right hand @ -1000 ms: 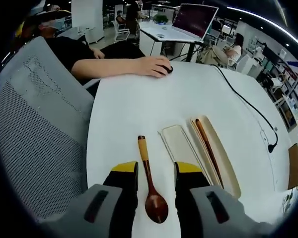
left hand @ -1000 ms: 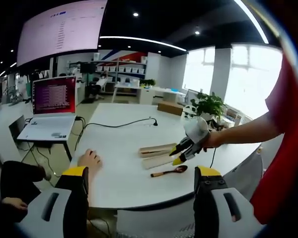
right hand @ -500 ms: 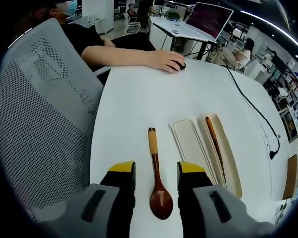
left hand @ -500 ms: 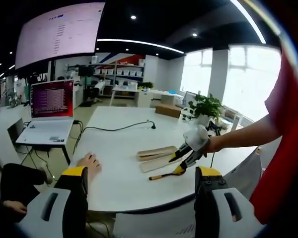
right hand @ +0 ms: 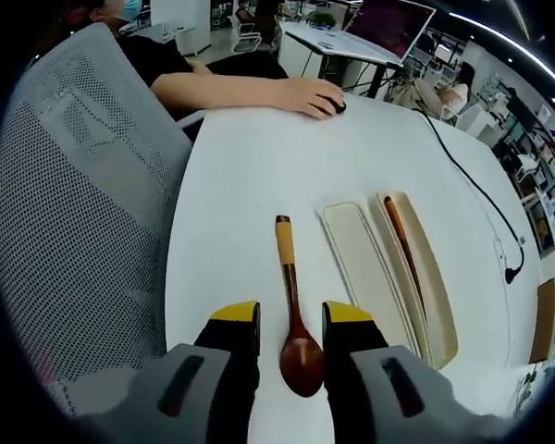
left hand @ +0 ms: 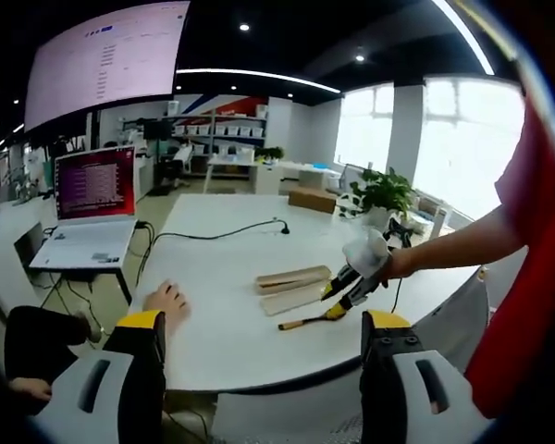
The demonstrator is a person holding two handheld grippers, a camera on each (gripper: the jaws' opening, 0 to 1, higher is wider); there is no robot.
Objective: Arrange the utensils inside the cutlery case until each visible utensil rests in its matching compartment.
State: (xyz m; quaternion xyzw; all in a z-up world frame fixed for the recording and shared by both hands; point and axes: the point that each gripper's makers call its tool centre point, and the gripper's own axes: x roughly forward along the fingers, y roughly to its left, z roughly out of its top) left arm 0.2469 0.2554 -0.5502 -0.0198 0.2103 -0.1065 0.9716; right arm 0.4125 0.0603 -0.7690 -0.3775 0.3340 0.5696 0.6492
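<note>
A dark wooden spoon (right hand: pixel 291 301) with a light handle end lies on the white table (right hand: pixel 259 176), left of the cutlery case. The case lies in two cream halves: an empty tray (right hand: pixel 363 277) and a deeper half (right hand: pixel 435 287) holding brown chopsticks (right hand: pixel 400 245). My right gripper (right hand: pixel 291 316) is open, low over the table, its yellow-tipped jaws standing either side of the spoon's bowl. The left gripper view shows it (left hand: pixel 344 294) pointing down at the spoon (left hand: pixel 307 320) beside the case (left hand: pixel 291 277). My left gripper (left hand: pixel 264 322) hangs wide open before the table's near edge, holding nothing.
A seated person's hand (right hand: pixel 305 94) rests on a mouse at the table's far side. A black cable (right hand: pixel 462 190) runs across the table. A grey mesh chair (right hand: pixel 74 194) stands at the table's edge. A laptop (left hand: pixel 97 199) sits on a side desk, a potted plant (left hand: pixel 384 196) beyond.
The right gripper's jaws have narrowed around the spoon's bowl and sit a little further along it. The left gripper has stayed almost still.
</note>
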